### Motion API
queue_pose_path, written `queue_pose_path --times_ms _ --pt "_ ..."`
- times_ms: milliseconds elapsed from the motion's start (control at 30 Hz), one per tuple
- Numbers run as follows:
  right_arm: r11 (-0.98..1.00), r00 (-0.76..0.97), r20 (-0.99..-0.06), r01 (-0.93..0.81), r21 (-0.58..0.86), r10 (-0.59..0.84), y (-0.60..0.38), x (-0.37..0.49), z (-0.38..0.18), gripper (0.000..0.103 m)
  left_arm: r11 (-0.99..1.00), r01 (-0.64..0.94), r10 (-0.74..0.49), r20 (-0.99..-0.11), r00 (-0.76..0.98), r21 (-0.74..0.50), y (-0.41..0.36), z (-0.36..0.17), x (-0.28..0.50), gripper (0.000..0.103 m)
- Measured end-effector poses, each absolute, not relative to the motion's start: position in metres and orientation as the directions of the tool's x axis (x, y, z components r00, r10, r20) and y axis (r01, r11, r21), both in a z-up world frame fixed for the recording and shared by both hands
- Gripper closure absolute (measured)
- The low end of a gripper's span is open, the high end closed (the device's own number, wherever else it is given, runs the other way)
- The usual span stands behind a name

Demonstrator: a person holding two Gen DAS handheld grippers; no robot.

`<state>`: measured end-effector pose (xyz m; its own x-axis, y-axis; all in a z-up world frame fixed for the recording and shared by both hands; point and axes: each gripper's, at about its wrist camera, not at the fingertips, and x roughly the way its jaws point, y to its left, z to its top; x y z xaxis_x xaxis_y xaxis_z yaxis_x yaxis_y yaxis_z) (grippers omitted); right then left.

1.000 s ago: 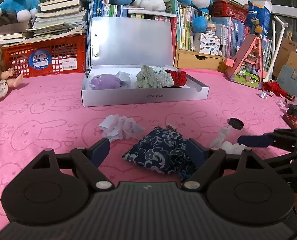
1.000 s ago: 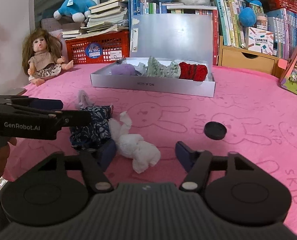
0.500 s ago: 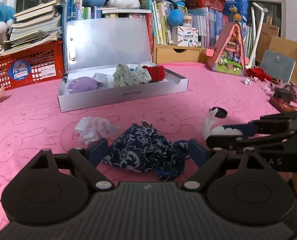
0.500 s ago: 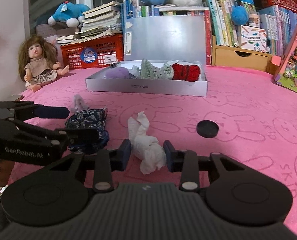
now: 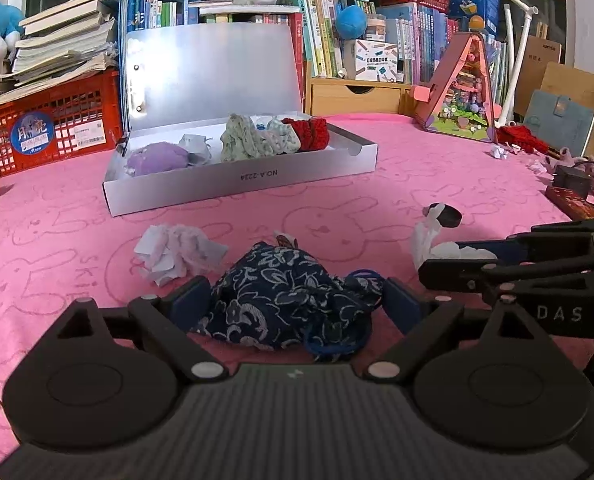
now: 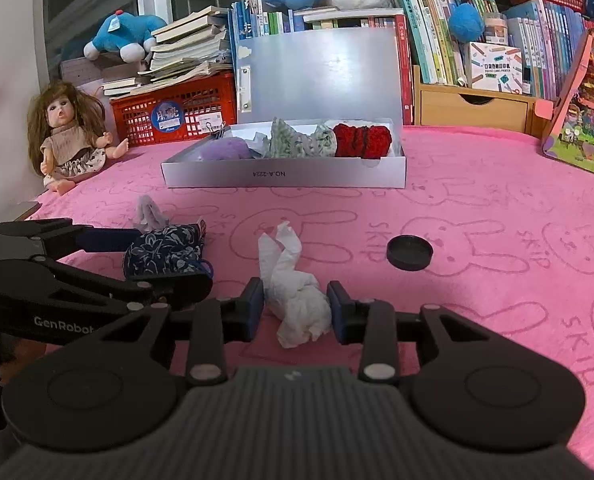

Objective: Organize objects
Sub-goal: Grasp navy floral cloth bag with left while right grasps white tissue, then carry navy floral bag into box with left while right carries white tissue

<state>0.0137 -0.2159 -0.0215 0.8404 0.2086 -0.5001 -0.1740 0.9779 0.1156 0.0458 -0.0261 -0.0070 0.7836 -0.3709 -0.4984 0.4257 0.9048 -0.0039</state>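
Note:
A navy floral cloth pouch (image 5: 281, 296) lies on the pink mat between the fingers of my left gripper (image 5: 297, 300). Its jaws are opening and the pads stand just off the cloth on both sides. My right gripper (image 6: 295, 306) is shut on a crumpled white cloth (image 6: 293, 292), which rests on the mat. In the left wrist view the right gripper (image 5: 445, 260) reaches in from the right, holding the white cloth (image 5: 429, 236). An open silver box (image 5: 241, 184) farther back holds purple, green and red soft items.
A pale crumpled cloth (image 5: 177, 248) lies left of the pouch, and a black cap (image 6: 409, 253) right of the white cloth. A doll (image 6: 69, 136), a red crate (image 5: 53, 120), a wooden drawer (image 6: 473, 108), a toy house (image 5: 461, 92) and books line the back.
The right gripper's fingers closed onto the white cloth. The left gripper's jaws widened and came forward, so the navy pouch now sits deeper between them.

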Motion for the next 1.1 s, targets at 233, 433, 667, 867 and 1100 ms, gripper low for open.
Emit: queue_pose_path --times_ms 233,433,667,867,1100 --pt "0.978 0.840 -0.501 -0.170 0.118 0.206 -0.213 0.015 -0.022 0.063 0.907 0.422 -0.366 -0.504 0.783 -0.003 -0.027 -0.007 0.043 0.013" --pt "0.981 0.843 -0.501 -0.170 0.096 0.195 -0.208 0.015 -0.022 0.064 0.907 0.420 -0.358 -0.497 0.790 0.014 -0.028 -0.007 0.037 0.024" --pt "0.981 0.845 -0.498 -0.168 0.100 0.196 -0.208 0.018 -0.020 0.064 0.904 0.427 -0.366 -0.487 0.793 0.014 -0.032 -0.002 0.032 0.040" --pt "0.985 0.850 -0.497 -0.144 0.099 0.175 -0.213 0.024 -0.012 0.065 0.904 0.427 -0.372 -0.459 0.807 0.020 -0.033 0.011 0.032 0.040" --pt "0.987 0.866 -0.474 -0.116 0.115 0.158 -0.221 0.034 0.003 0.065 0.917 0.400 -0.352 -0.437 0.828 0.018 -0.027 0.031 0.042 0.040"
